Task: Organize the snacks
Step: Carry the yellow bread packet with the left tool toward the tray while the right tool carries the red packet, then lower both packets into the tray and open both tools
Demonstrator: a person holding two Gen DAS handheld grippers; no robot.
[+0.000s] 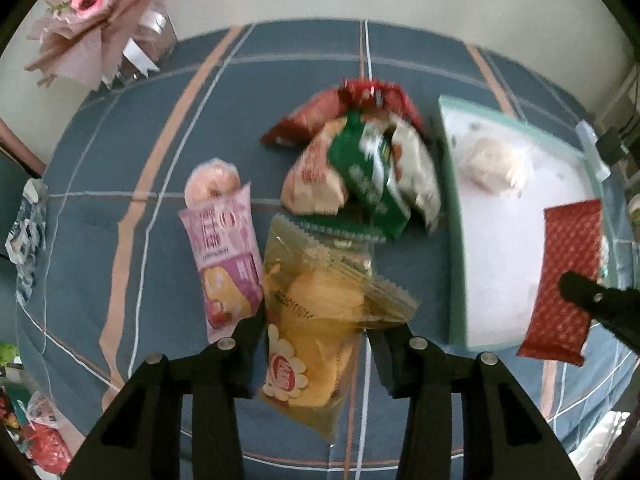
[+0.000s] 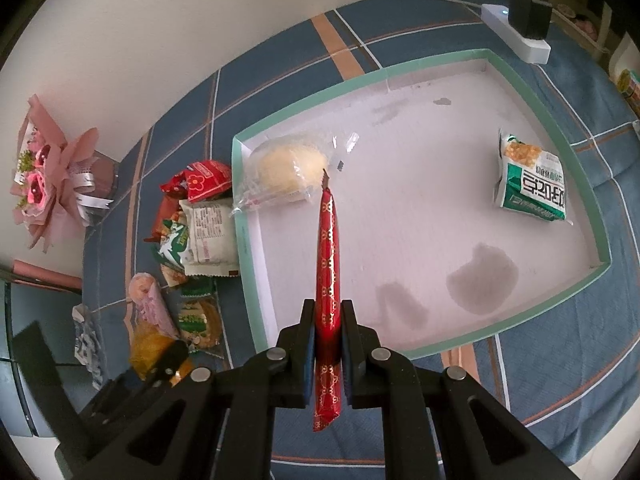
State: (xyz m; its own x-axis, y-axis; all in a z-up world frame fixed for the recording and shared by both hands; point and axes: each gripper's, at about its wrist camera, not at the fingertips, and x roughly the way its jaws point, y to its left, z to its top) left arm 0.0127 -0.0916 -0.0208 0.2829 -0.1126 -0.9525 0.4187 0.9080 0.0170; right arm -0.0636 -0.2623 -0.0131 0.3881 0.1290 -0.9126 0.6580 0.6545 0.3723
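The right gripper (image 2: 327, 338) pinches the red packet (image 2: 329, 264) edge-on over the tray's (image 2: 404, 354) near rim; the left gripper (image 1: 316, 334) clasps the yellow bag (image 1: 320, 312) on the cloth. Thin foil could slip sideways.

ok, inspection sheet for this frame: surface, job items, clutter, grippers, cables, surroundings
Surface: blue plaid cloth covers the table; stains on the tray floor.
Job's things: mint-rimmed tray holds a clear-wrapped bun and a green-white packet. Loose snack pile, pink packet and yellow packet lie on the cloth left of the tray.
Clutter: pink bouquet; crumpled wrapper at the cloth's edge.
Grippers: right gripper shut on red stick packet, held edge-up over the tray. Left gripper fingers straddle the yellow packet; contact unclear.
Cables: white power strip with black plug; cord runs upward.
Surroundings: pale wall behind the table.
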